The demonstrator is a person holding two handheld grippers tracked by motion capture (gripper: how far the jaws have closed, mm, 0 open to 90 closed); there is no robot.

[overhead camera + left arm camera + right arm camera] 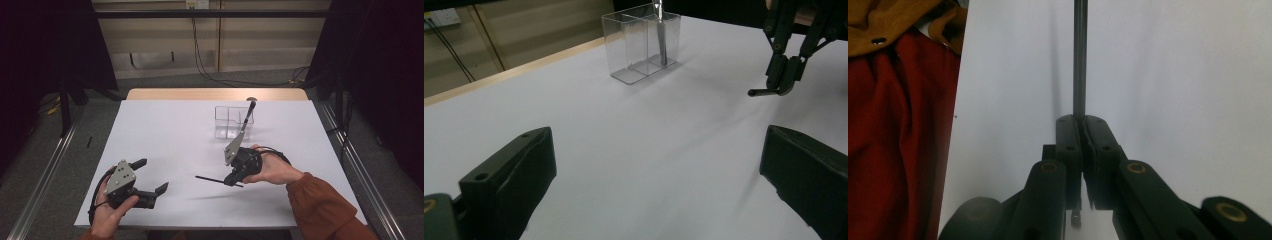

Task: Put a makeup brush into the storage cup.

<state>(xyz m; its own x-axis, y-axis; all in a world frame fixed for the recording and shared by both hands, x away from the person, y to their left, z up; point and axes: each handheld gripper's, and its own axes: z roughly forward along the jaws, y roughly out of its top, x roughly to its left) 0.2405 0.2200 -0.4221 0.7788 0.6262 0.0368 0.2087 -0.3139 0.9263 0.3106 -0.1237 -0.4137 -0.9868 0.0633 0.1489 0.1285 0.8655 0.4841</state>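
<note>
Right tool (231, 181) pinches a thin black rod (212, 179), lying level, pointing toward the left tool (152, 175), spread

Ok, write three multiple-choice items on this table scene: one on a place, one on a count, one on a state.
1. Where does the clear box stand?
A. toward the far edge of the table
B. by the left gripper
C. on the floor

2. How many utensils stand in the box?
A. none
B. one
C. three

3. How is the right gripper?
A. wide open over the box
B. open on the bare table
C. shut on a thin dark rod

Answers:
1 A, in the high view the box sits past both grippers, near the far edge.
2 B, a single dark-handled utensil leans in it.
3 C, the right gripper view shows the jaws pressed together around the rod.
</note>
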